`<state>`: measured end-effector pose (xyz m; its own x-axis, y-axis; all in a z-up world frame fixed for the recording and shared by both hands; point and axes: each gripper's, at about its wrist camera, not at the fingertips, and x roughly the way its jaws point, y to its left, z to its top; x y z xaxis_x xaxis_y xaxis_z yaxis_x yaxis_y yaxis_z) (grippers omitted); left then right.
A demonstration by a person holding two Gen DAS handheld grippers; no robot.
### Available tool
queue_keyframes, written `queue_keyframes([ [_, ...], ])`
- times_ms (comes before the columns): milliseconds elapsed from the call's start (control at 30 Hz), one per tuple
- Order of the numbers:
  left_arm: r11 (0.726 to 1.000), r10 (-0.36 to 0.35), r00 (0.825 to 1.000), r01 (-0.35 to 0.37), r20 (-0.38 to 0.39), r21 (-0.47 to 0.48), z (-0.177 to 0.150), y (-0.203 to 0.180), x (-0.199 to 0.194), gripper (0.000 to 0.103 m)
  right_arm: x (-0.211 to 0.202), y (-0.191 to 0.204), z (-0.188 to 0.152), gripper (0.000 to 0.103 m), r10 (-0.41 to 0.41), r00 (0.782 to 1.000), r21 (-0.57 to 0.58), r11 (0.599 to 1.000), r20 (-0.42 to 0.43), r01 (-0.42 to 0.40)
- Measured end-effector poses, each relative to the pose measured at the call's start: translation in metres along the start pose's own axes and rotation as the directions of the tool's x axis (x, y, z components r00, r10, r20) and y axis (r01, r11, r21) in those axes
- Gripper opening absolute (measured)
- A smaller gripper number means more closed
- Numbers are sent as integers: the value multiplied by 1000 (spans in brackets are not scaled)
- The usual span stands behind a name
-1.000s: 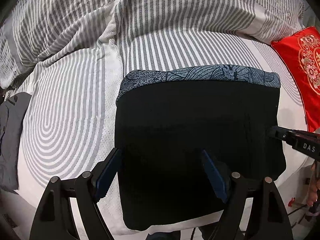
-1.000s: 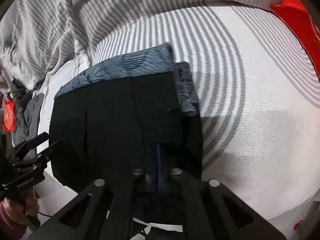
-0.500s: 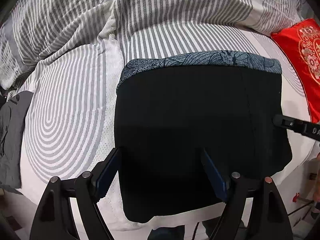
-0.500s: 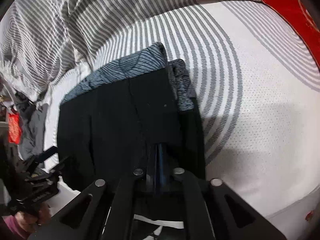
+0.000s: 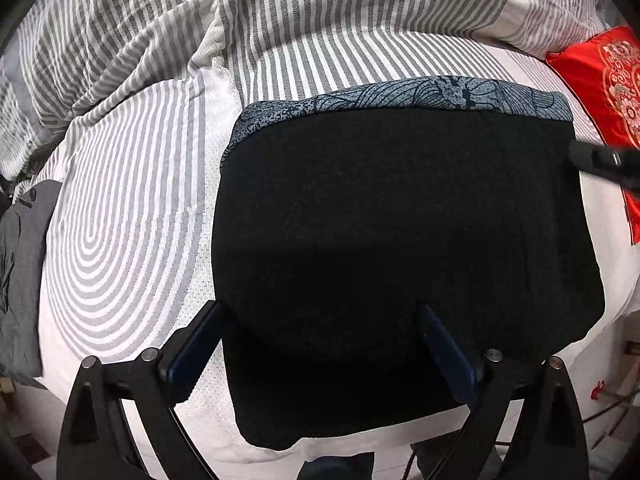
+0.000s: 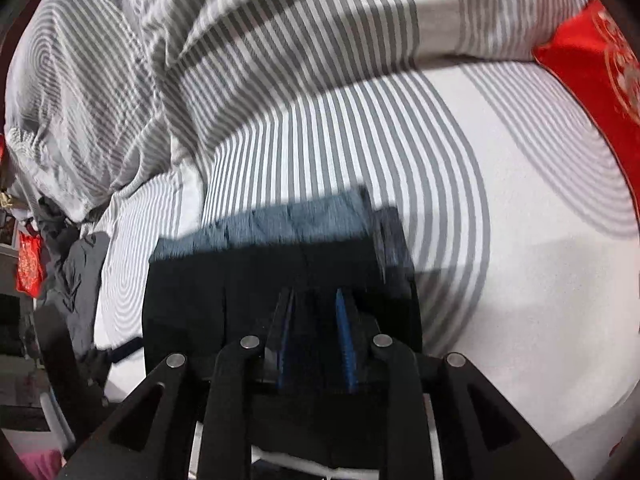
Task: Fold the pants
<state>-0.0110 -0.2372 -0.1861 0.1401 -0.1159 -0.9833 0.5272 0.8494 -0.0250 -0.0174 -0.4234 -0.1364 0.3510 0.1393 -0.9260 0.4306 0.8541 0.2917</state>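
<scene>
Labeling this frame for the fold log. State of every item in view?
pants: folded into a flat rectangle, patterned blue band at far edge
left gripper: open, over the pants' near edge
right gripper: slightly open, nothing visibly pinched
striped duvet: bunched up behind the pants
red cushion: lying at the right
grey garment: crumpled, far left

Both wrist views close above pants (image 5: 400, 220), facing bedding (image 6: 500, 260).

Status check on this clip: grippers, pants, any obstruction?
Left gripper open above folded black pants. Right gripper jaws slightly parted, nothing gripped. Pants flat on striped bedsheet. No obstruction.
</scene>
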Motion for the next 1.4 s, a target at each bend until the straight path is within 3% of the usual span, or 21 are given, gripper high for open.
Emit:
queue_keyframes([
  [267, 1000, -6, 1000, 6, -3, -18, 2, 1, 2, 98, 42, -7, 25, 23, -39, 998, -8, 999, -46, 38],
  [333, 1000, -7, 1000, 7, -11, -25, 3, 3, 3, 102, 44, -3, 28, 24, -52, 997, -27, 998, -58, 51],
  [500, 999, -14, 999, 13, -31, -33, 5, 4, 5, 102, 27, 6, 20, 46, -22, 998, -17, 1000, -61, 21],
  [600, 999, -10, 999, 9, -33, -35, 5, 3, 6, 102, 14, 16, -1, 59, -56, 996, -41, 998, -66, 54],
  [833, 998, -21, 996, 17, -81, -54, 7, 3, 13, 102, 17, 11, -58, 64, -123, 986, -62, 991, -114, 117],
  [1067, 996, -49, 995, 42, -82, -77, 10, 9, 18, 102, 23, 21, -58, 82, -114, 988, -98, 990, -108, 103],
  [1400, 991, -53, 996, 45, -65, -123, 12, 9, 18, 103, 26, 26, -55, 88, -125, 983, -109, 988, -134, 111],
])
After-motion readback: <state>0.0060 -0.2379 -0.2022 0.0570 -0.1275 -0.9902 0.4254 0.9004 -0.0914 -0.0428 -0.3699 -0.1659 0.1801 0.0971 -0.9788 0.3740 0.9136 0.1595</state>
